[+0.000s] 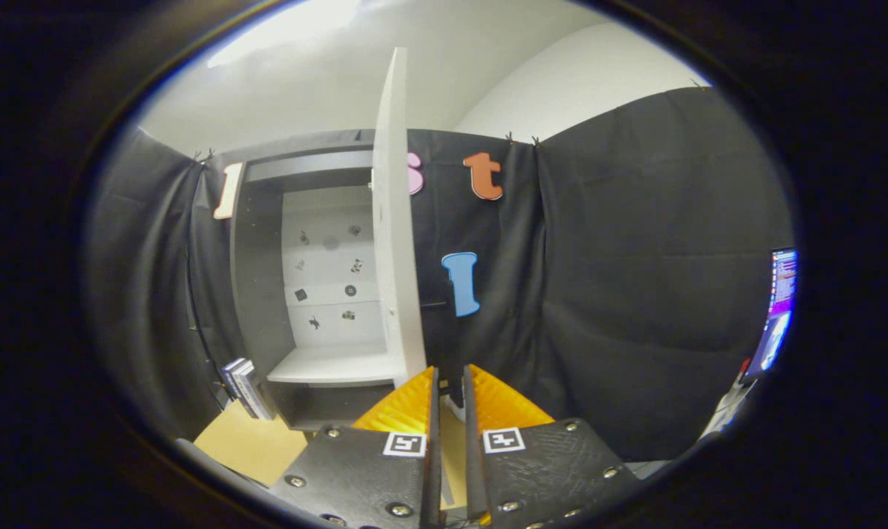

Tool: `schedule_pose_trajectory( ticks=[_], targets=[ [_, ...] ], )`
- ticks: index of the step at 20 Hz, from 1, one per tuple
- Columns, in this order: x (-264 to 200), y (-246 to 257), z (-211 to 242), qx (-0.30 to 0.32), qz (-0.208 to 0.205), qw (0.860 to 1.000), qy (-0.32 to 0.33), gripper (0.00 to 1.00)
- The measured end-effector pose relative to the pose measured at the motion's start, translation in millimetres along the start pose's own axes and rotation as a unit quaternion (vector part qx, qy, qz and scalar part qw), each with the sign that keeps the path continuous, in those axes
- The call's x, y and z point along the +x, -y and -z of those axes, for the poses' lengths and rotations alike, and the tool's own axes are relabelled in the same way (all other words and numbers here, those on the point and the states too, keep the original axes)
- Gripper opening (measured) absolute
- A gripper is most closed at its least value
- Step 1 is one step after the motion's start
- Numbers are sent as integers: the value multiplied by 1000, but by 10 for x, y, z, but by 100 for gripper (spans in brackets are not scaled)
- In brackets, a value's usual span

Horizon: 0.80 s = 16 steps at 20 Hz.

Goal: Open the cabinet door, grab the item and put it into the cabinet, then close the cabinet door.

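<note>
1. The cabinet (308, 294) stands open against the booth wall, its white door (398, 220) swung out edge-on, just ahead of the fingers. A white shelf (334, 365) sits inside.
2. A small box-like item (245, 387) leans beside the cabinet's left base on the tan tabletop (249, 441).
3. The gripper (450, 389) has its fingers nearly together with a thin gap, holding nothing, aimed level at the door's lower edge.

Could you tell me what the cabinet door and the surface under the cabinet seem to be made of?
The cabinet door, swung open just ahead of the nearly closed gripper, looks like a matte white laminated board: flat, thin-edged, no grain. The tabletop looks like pale tan wood or laminate with a smooth, dull finish; I cannot tell which.
</note>
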State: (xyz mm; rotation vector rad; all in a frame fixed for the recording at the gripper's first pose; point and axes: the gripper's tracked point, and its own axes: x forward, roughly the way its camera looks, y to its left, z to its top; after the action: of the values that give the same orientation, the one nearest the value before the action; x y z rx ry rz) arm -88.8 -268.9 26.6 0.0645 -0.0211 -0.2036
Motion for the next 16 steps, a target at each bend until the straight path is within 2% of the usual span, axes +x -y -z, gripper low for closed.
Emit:
schedule_pose_trajectory(
  ticks=[2, 4, 6, 9, 13, 16],
  targets=[
    [-71, -197, 55, -4, -4, 1000, -4, 19],
    [-115, -517, 143, 2, -26, 1000, -10, 24],
    [-117, -844, 260, 8, -49, 999, -19, 38],
    [-13, -1289, 498, -5, -78, 996, -33, 68],
    [157, -1860, 981, -15, -106, 992, -71, 97],
    [308, -2212, 1444, -30, -119, 987, -103, 97]
  ],
)
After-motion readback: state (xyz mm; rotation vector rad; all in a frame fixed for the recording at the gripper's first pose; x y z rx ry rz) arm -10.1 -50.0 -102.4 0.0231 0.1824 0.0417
